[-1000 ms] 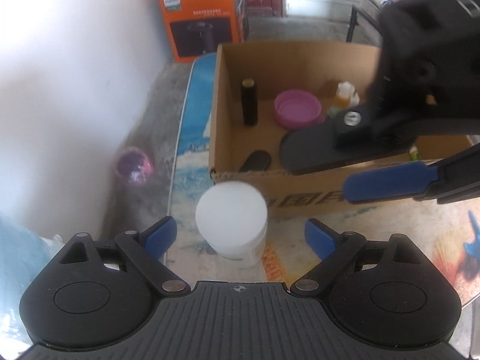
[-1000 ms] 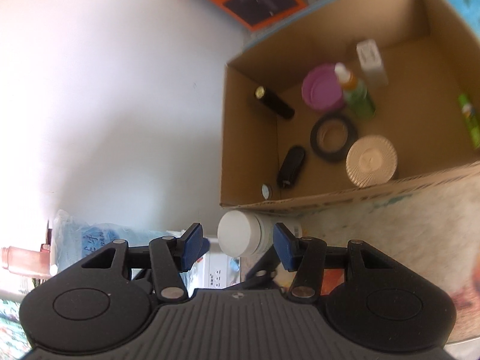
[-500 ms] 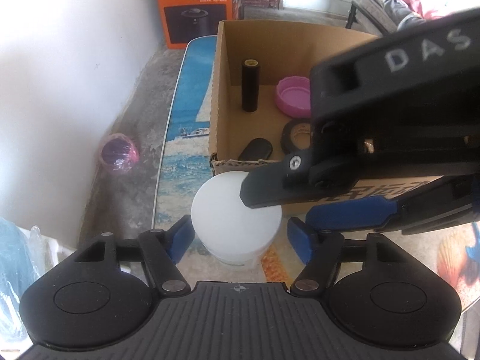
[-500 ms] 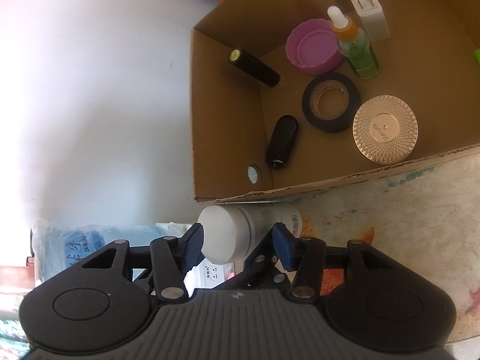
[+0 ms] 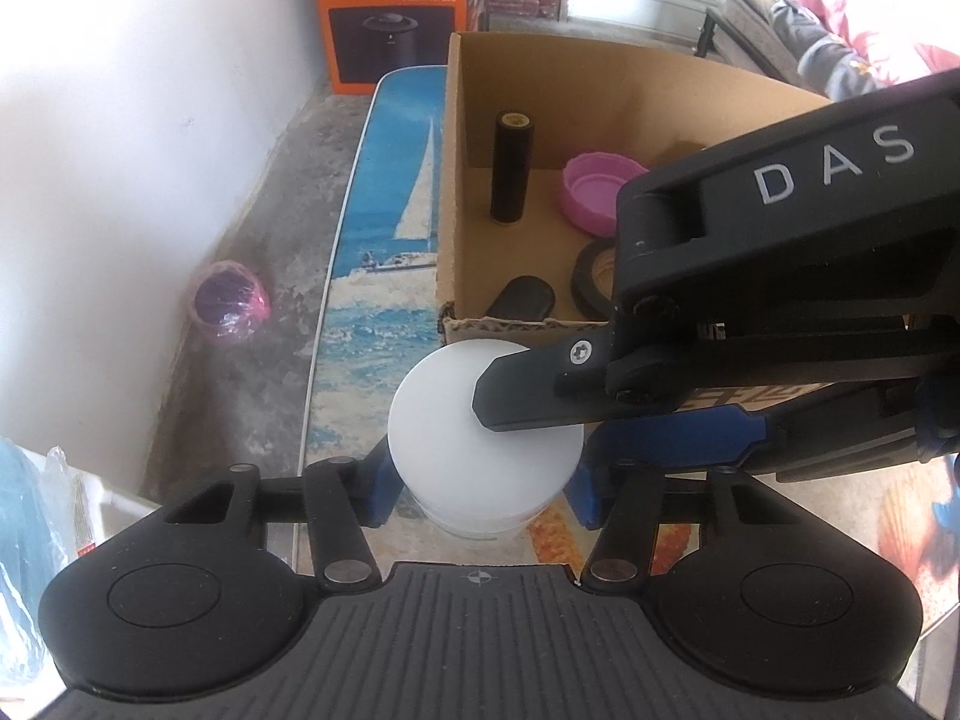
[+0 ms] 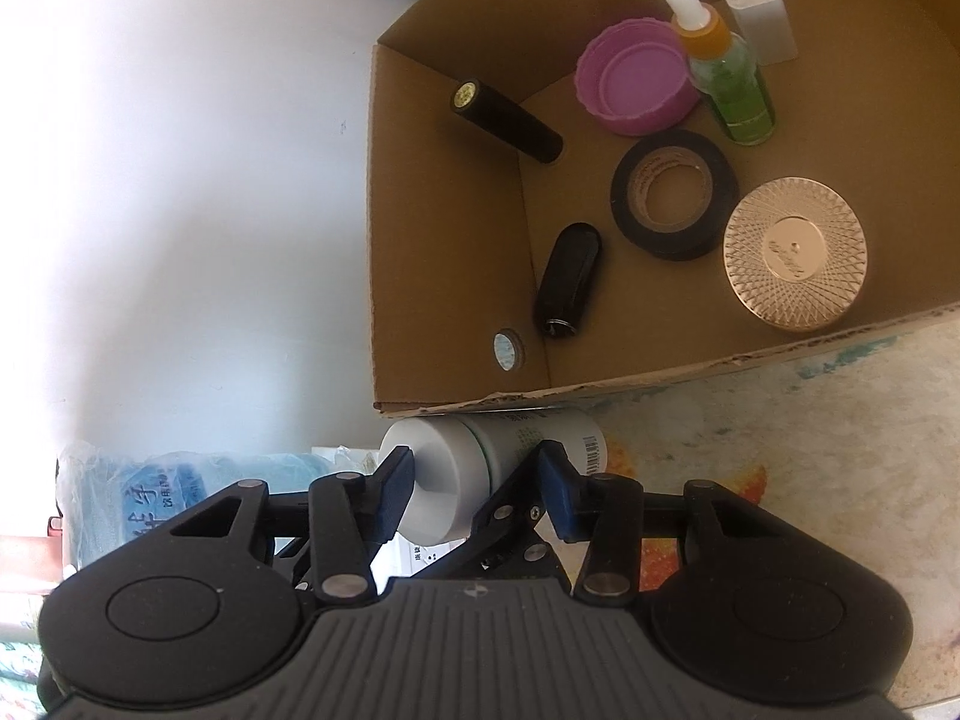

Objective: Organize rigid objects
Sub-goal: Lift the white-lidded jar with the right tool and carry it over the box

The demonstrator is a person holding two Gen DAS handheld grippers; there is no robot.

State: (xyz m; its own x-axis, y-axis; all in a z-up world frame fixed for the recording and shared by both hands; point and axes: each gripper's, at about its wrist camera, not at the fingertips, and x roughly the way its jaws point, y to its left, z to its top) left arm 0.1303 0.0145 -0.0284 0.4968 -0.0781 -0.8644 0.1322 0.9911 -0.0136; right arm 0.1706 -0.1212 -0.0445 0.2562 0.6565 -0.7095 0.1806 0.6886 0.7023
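A white jar with a white lid [image 5: 438, 444] stands upright on the printed tabletop, just in front of the cardboard box [image 5: 447, 180]. My left gripper [image 5: 480, 480] has it between its blue fingers, and the jaws are closing. My right gripper [image 5: 534, 423] reaches in from the right at lid height. In the right wrist view the jar [image 6: 444, 480] sits between the right gripper's [image 6: 475, 477] closing jaws. I cannot see any pad pressing on it. The box [image 6: 372, 240] holds a black cylinder [image 6: 507, 120], pink lid [image 6: 636, 84], tape roll [image 6: 675, 201] and gold lid [image 6: 795, 252].
A dropper bottle [image 6: 729, 90], white adapter [image 6: 753, 6] and black fob [image 6: 567, 279] also lie in the box. An orange carton [image 5: 396, 12] stands on the floor by the white wall. A pink wrapped object [image 5: 231, 306] lies below. A blue plastic bag [image 6: 150, 480] is at the left.
The left jaws have narrowed around the white jar. The right gripper has come down and in from the right, over the jar's lid, with its jaws slightly narrower.
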